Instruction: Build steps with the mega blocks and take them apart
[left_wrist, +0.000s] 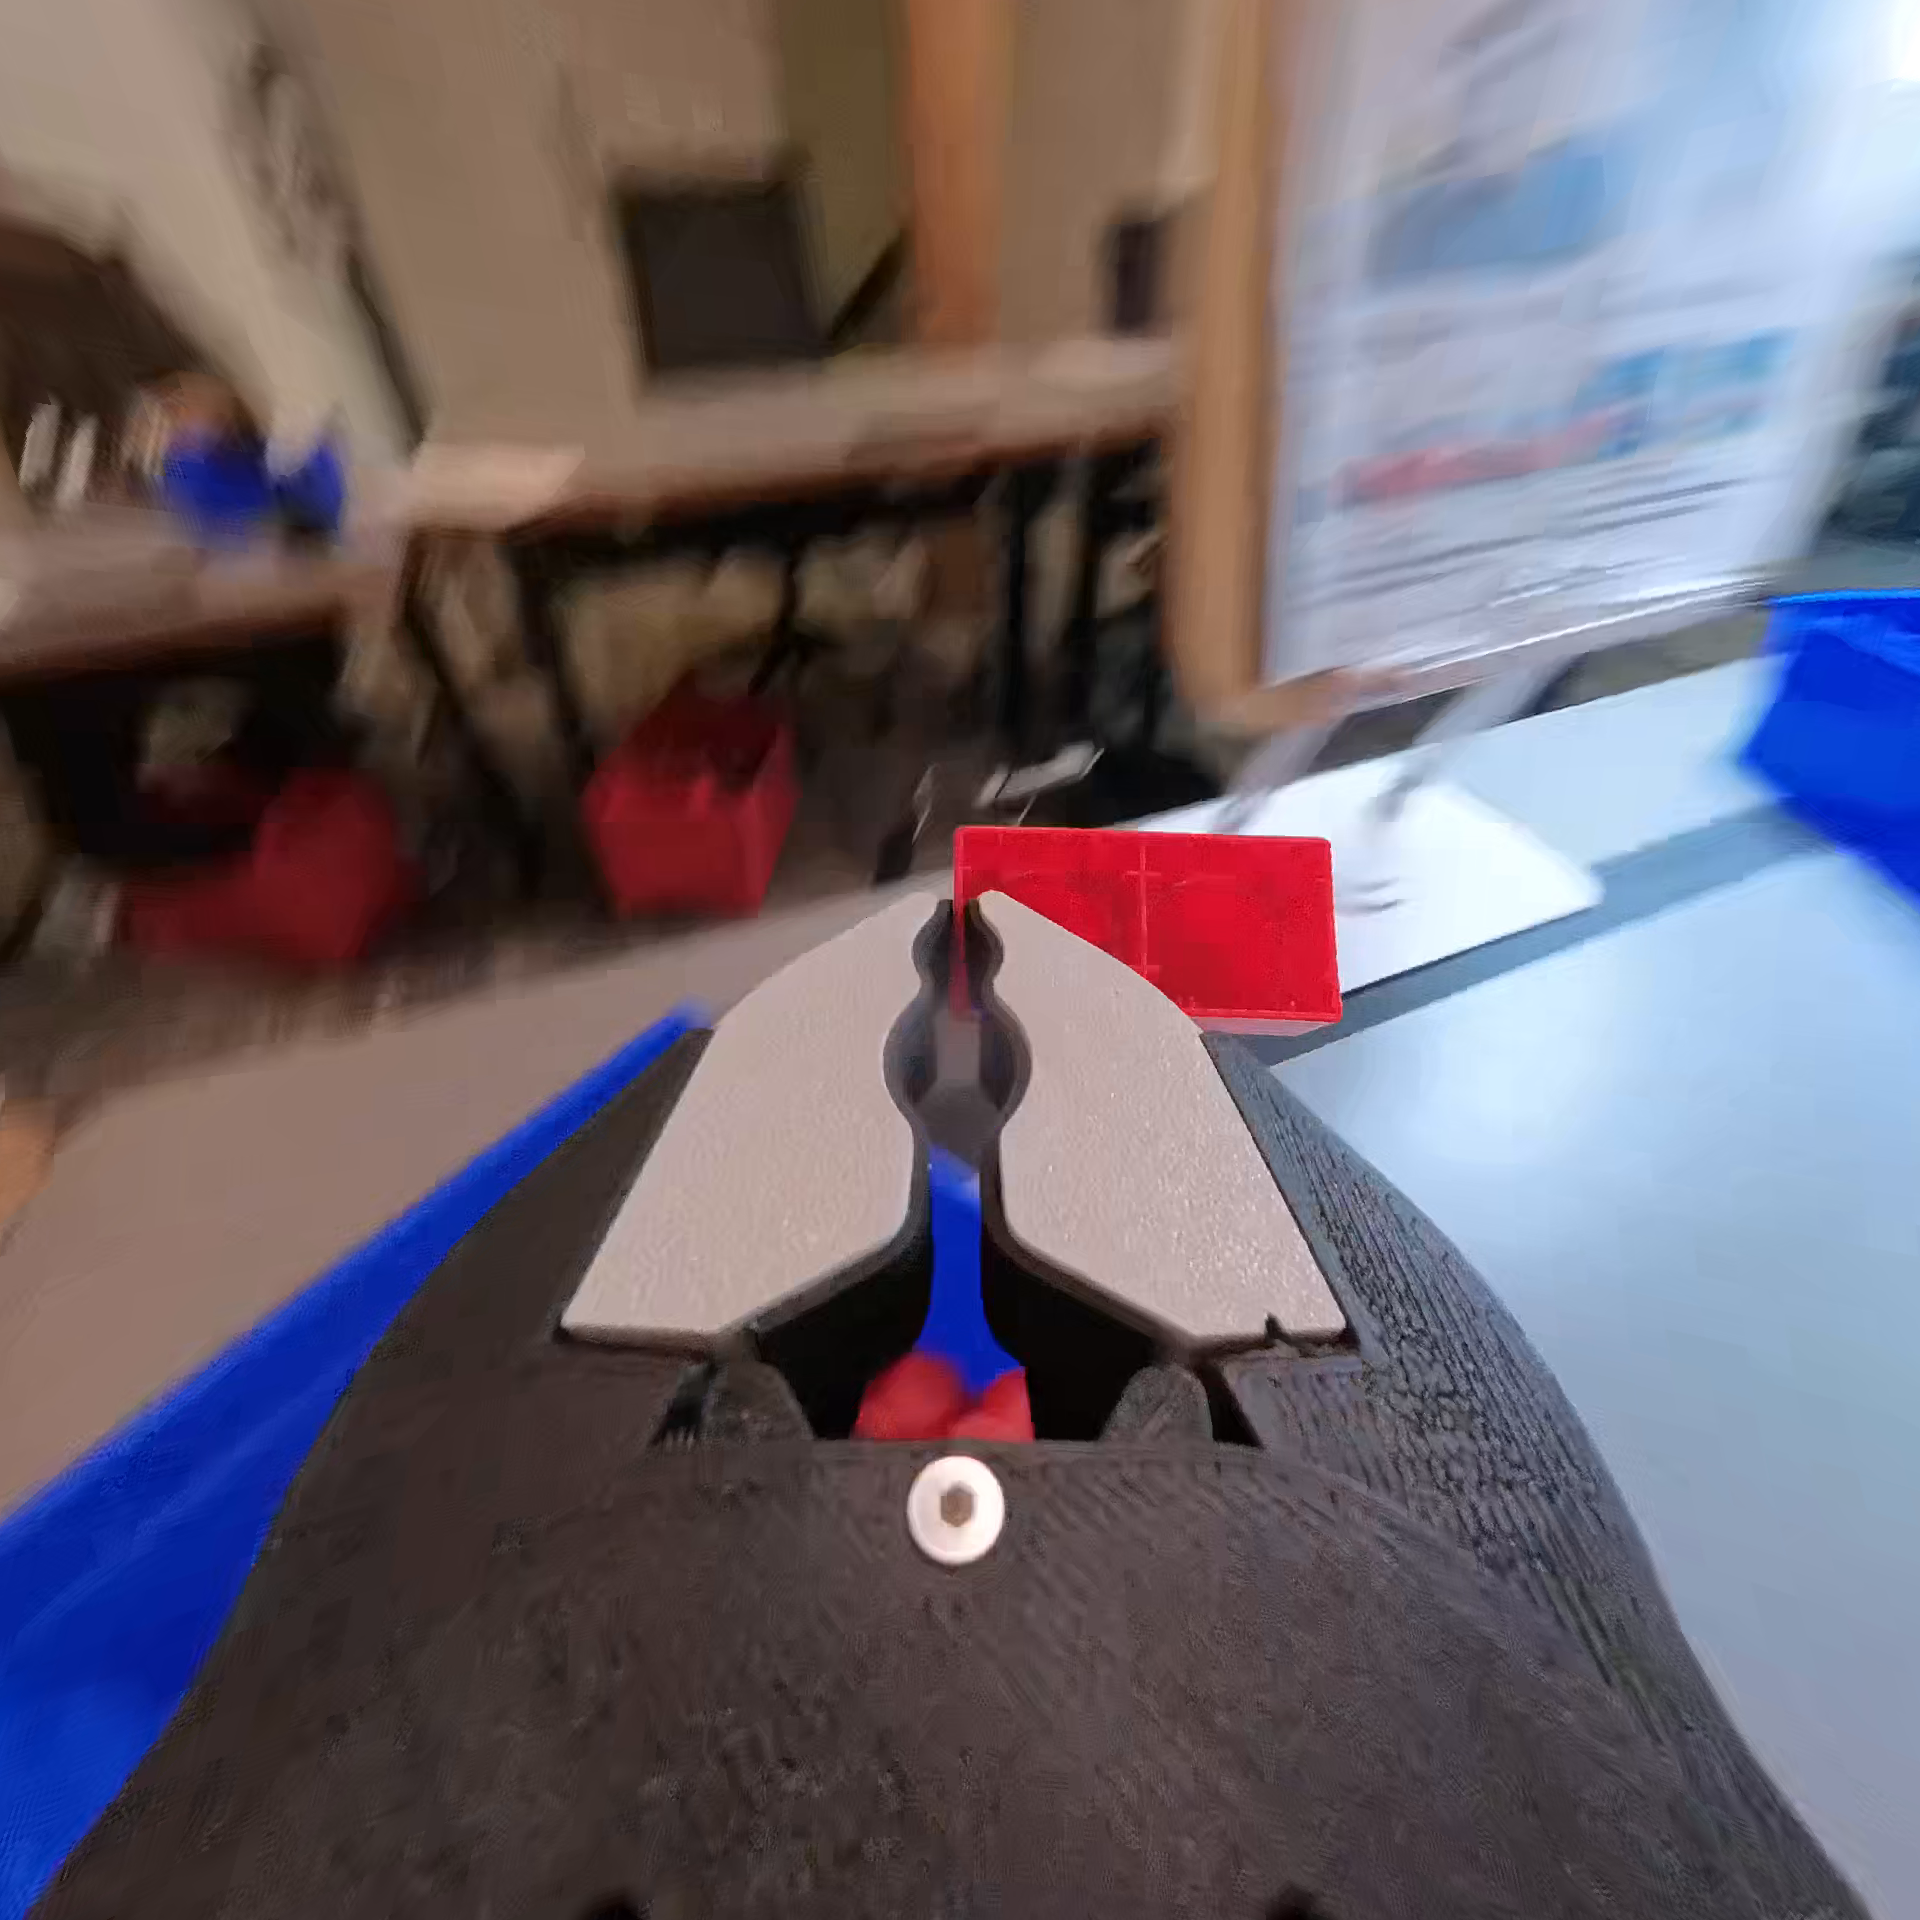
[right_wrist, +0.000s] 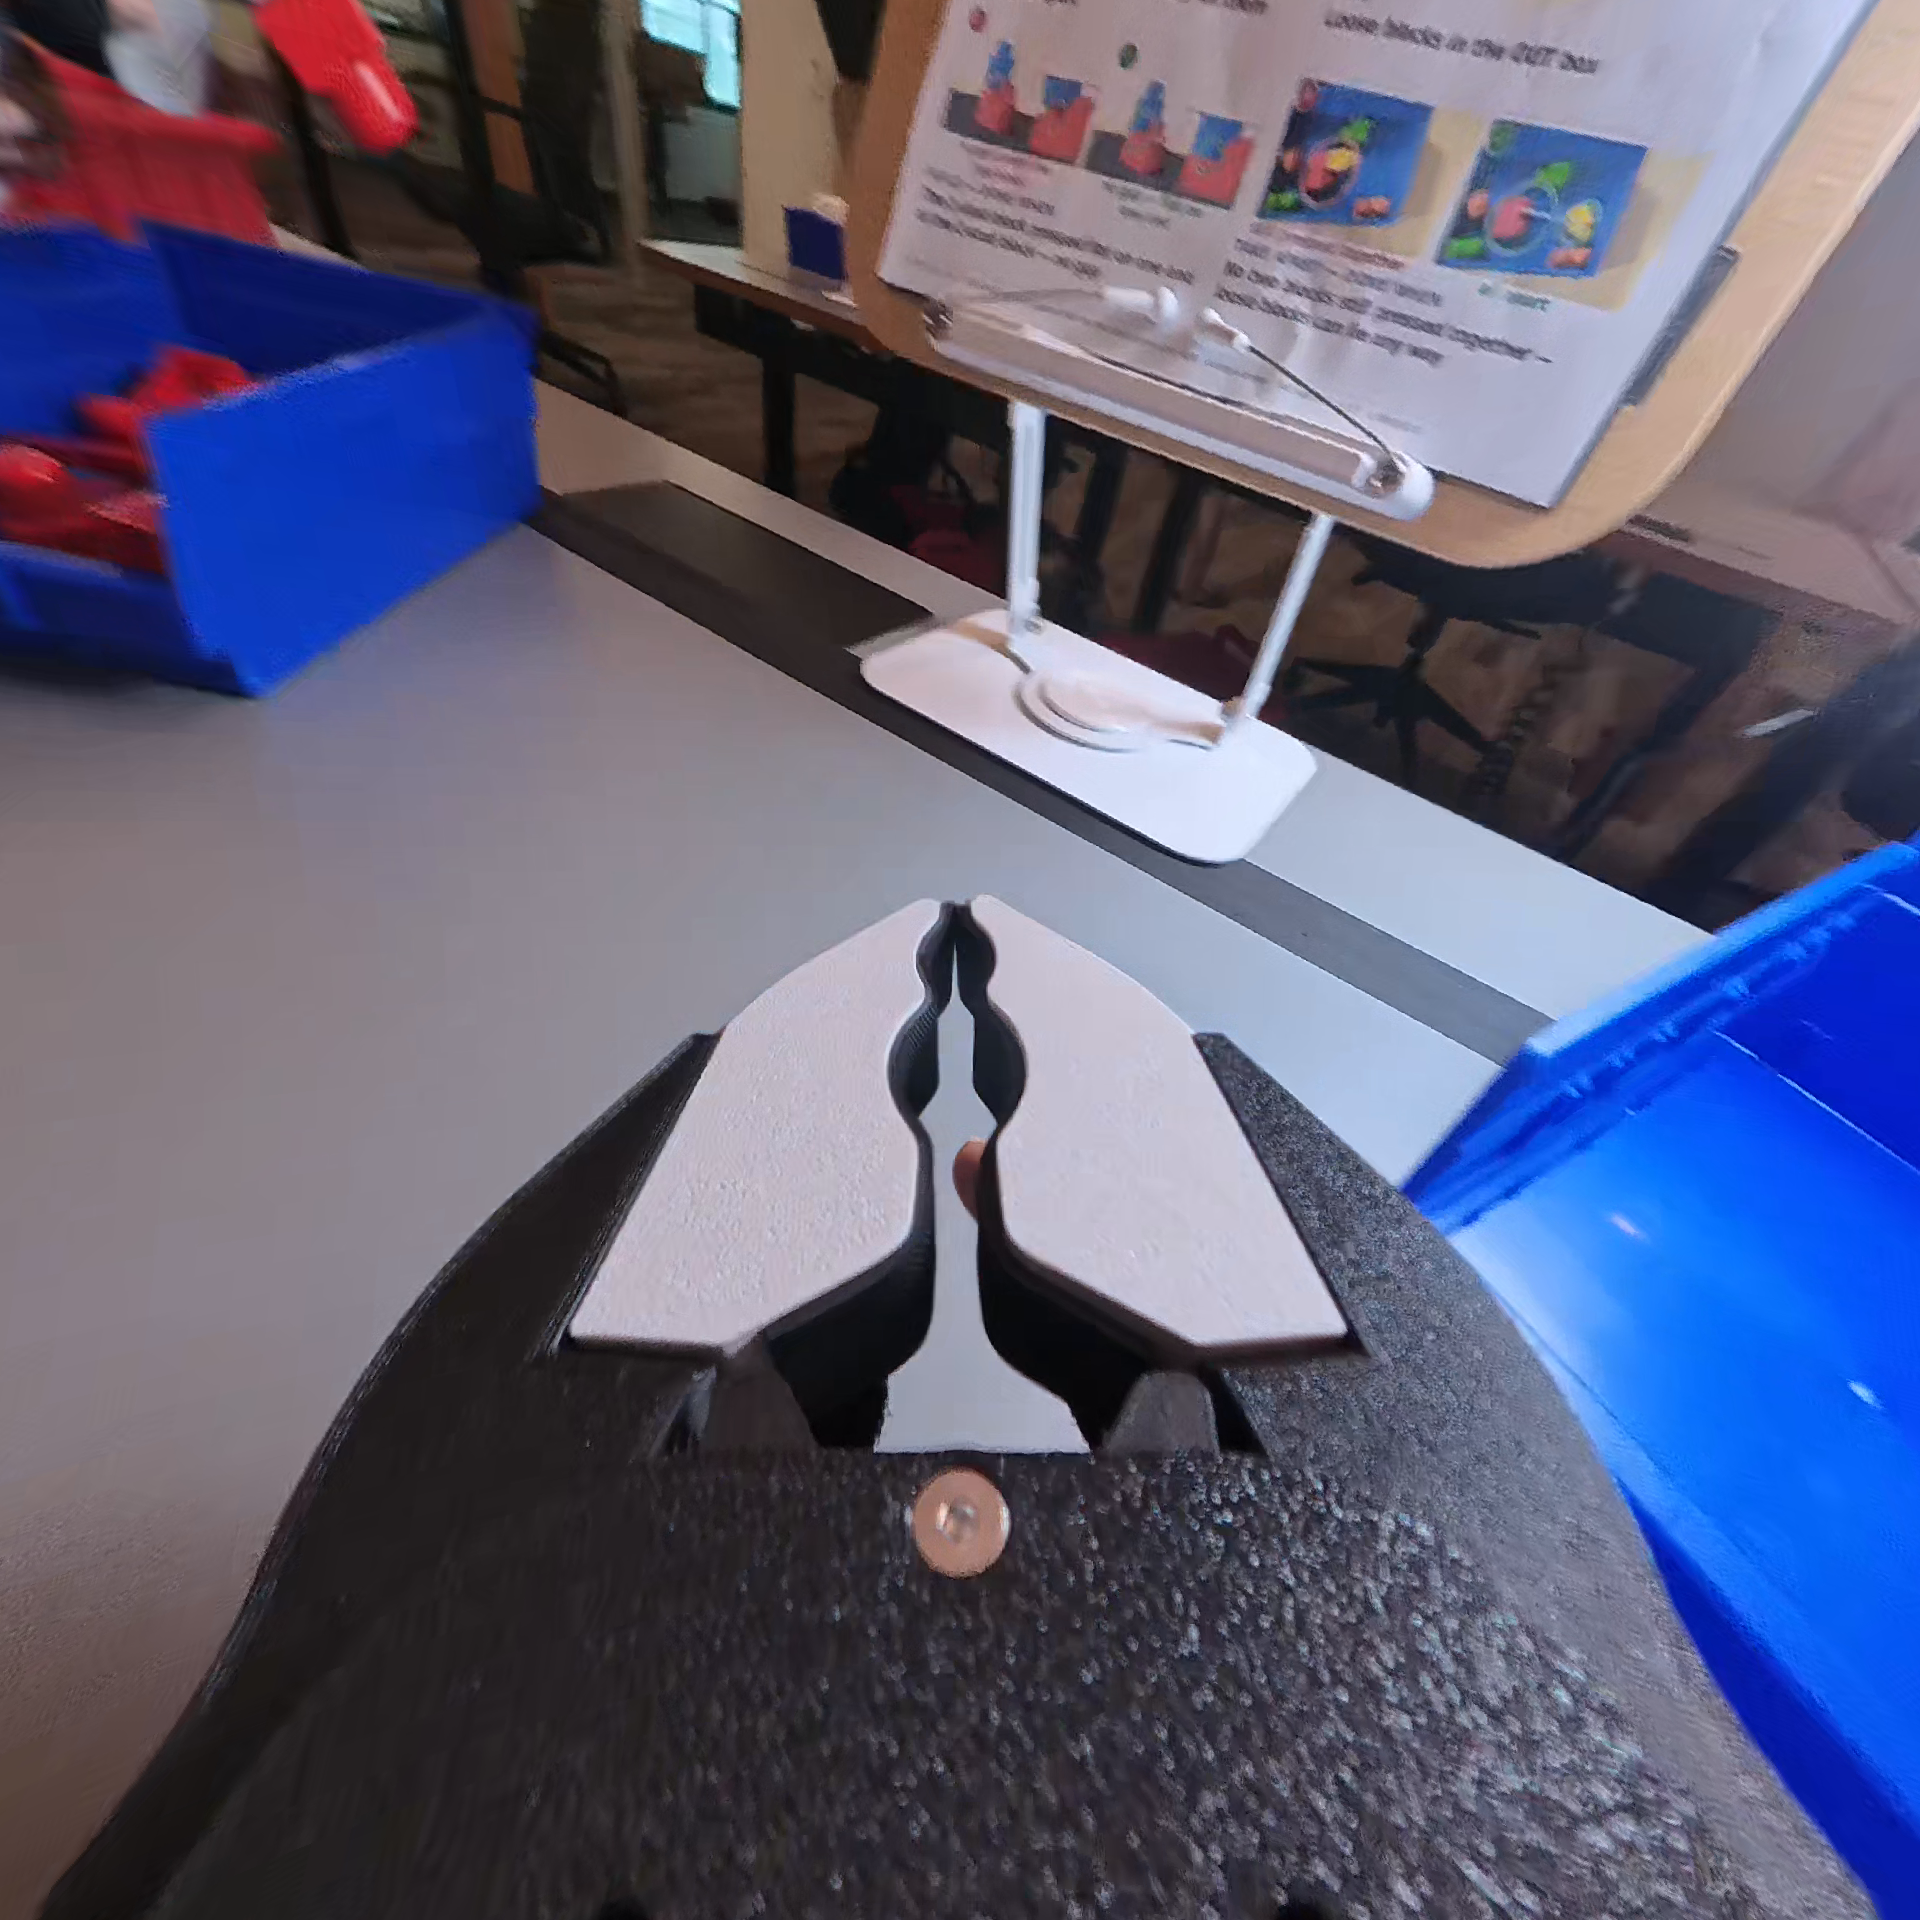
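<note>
table (right_wrist: 364, 831) centre open | blocked – blue bins (right_wrist: 343, 499), white stand (right_wrist: 1091, 748)

Red block (left_wrist: 1164, 935); blue bins (right_wrist: 332, 499); grey bench (right_wrist: 416, 883); black hand-held gripper (right_wrist: 961, 914) with pale grey fingers (right_wrist: 790, 1164); white stand (right_wrist: 1101, 727)

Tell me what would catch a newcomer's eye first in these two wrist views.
In the left wrist view, a bright red block sticks out to the right of the left gripper, pinched at its tips, sharp against a motion-blurred room. In the right wrist view, the right gripper is closed on nothing above the grey table, with a blue bin of red blocks at far left and an instruction sheet on a white stand ahead.
</note>
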